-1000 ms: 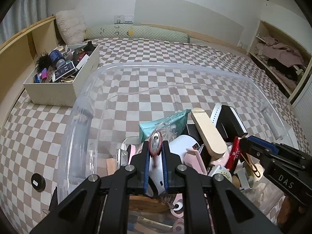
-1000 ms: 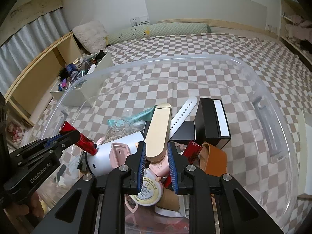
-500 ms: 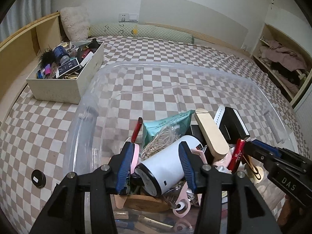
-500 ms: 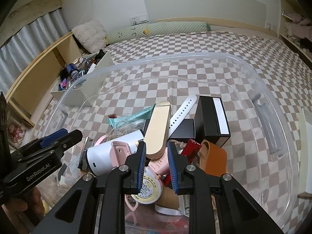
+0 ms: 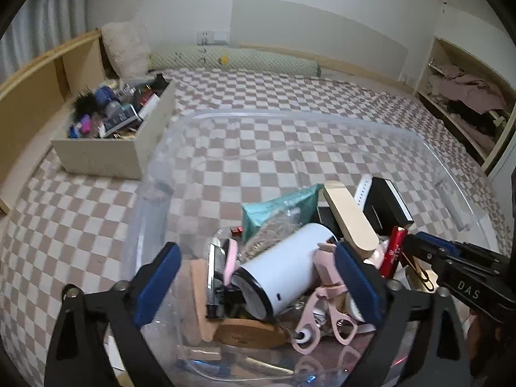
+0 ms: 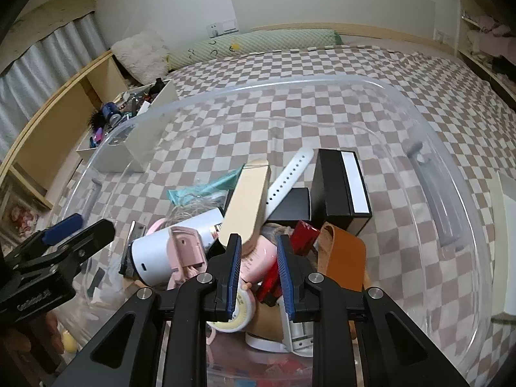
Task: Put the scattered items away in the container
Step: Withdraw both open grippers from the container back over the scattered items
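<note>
Left wrist view: looking down into a big clear tub (image 5: 322, 119) sitting on a checkered bedspread (image 5: 80, 213), with most of the clutter piled at the near end.
Left gripper (image 5: 258, 267): jaws spread wide and opening, nothing pinched. A white cylinder (image 5: 283, 267) lies in the pile below the gap, and neither pad touches it.
Right gripper (image 6: 258, 271): pads drawn close with only a narrow slot between them, hovering over the pile. Can't see anything pinched in there.
Stuff in the tub: white cylinder, tan flat case (image 6: 246, 206), white watch strap (image 6: 290, 177), black box with a white stripe (image 6: 342, 190), teal pouch (image 5: 280, 209), red tube (image 5: 393, 248), pink scissors (image 5: 342, 319), brown leather strap (image 6: 342, 258), roll of tape (image 6: 240, 309). All of it overlaps, pretty much a heap.
Small red bit (image 5: 237, 230): lies on the tub floor just behind the pile, next to the teal pouch. Too small to say what it is.
Far half of the tub: bare, you just see the checks through the plastic.
Outside the tub: a cream box (image 5: 129, 142) crammed with bits and bobs, well off to the left by the wooden shelf (image 5: 42, 90).
Back of the bed: fluffy pillow (image 5: 124, 48) and a long green bolster (image 5: 235, 61) along the wall.
Right gripper seen from the left camera: pokes in at the right edge, beside the red tube.
</note>
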